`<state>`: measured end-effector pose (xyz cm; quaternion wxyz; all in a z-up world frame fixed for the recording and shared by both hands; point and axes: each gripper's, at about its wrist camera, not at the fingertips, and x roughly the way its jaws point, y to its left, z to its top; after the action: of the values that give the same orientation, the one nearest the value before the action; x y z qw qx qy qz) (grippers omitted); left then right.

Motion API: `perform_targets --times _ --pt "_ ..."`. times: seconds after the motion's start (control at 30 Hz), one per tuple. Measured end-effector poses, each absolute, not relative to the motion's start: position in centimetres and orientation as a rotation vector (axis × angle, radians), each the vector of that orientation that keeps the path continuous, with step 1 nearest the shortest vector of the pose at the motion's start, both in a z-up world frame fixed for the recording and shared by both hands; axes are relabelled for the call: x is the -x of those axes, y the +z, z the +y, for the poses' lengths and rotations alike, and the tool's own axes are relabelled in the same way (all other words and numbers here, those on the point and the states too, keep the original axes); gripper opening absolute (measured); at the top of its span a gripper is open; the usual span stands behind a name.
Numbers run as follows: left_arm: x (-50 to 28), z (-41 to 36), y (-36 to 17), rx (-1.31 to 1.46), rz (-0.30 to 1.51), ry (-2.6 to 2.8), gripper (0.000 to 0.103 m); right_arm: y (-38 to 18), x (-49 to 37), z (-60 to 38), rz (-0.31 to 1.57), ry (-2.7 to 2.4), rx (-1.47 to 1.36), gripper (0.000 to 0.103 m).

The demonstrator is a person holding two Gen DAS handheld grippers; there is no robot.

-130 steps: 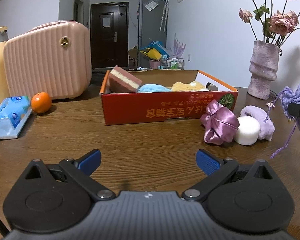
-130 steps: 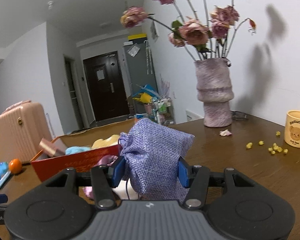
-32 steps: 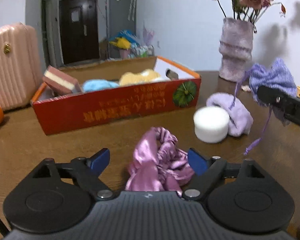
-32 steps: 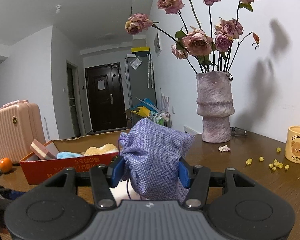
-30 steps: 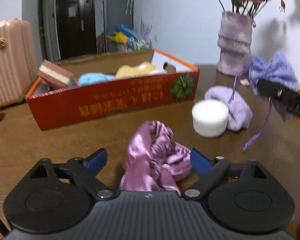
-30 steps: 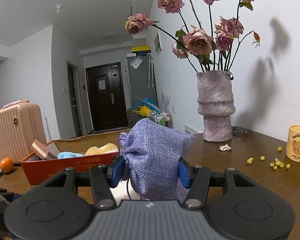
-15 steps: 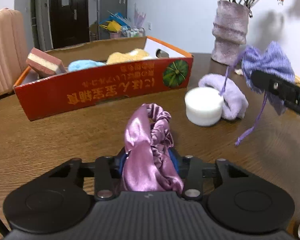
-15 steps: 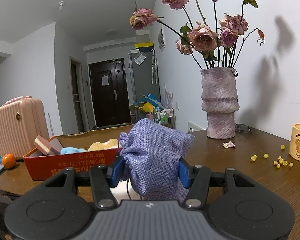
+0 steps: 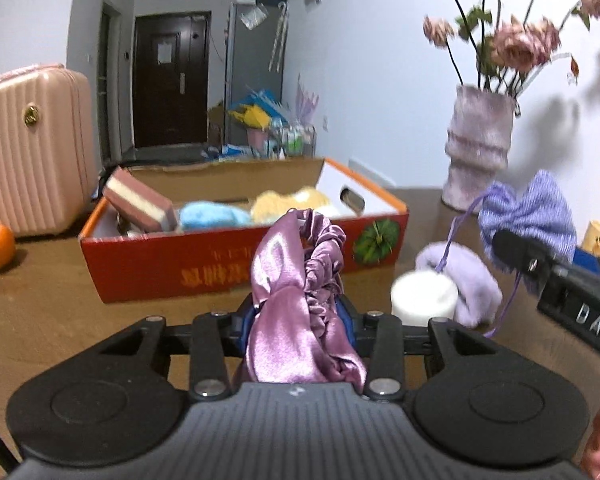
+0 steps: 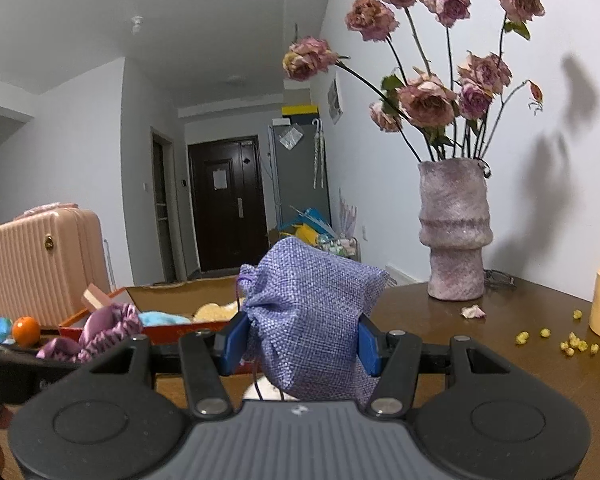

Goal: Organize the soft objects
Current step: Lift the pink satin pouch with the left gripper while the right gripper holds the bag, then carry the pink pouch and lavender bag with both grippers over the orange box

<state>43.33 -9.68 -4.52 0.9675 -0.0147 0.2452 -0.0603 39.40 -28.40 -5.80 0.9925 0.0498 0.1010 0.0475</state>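
The left claw [image 9: 298, 316] pinches the pink satin scrunchie [image 9: 300, 300] off the worktop [image 9: 52, 320], the red box [image 9: 236, 264] just ahead likely its destination, while the right claw [image 10: 300, 346] grips a purple pouch [image 10: 308, 320].

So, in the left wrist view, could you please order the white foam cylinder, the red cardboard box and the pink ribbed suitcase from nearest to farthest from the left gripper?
1. White foam cylinder, just right of the left gripper.
2. Red cardboard box, straight ahead.
3. Pink ribbed suitcase, far left.
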Motion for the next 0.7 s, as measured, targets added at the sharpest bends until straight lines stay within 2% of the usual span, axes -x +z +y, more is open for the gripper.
perform_targets --times 0.7 --pt "-46.4 -6.4 -1.3 0.131 0.344 -0.035 0.04 -5.0 -43.4 -23.6 0.118 0.137 -0.114 0.055"
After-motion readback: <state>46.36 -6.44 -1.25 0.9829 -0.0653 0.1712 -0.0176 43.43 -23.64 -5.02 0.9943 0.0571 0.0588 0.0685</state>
